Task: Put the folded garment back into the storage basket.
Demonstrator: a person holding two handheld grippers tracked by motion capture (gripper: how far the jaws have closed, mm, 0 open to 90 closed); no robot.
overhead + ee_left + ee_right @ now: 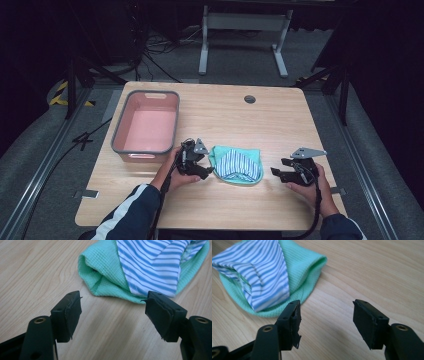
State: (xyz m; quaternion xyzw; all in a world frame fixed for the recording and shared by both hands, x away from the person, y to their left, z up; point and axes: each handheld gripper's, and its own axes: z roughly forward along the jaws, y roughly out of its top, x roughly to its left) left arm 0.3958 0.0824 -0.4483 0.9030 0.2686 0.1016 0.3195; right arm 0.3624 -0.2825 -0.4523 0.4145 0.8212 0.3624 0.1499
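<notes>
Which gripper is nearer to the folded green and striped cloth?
Left. The left gripper is right beside the cloth, at its left edge, jaws open. The right gripper stands apart from its right edge, open too.

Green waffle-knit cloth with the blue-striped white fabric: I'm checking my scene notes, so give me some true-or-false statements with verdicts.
1. The green waffle-knit cloth lies on the wooden table. True.
2. The blue-striped white fabric lies on top of the green cloth. True.
3. The left gripper clamps the cloth. False: its jaws are open, nothing between them.
4. The pink bin with the grey rim holds the cloth. False: it is empty.
5. The right gripper is open. True.
</notes>
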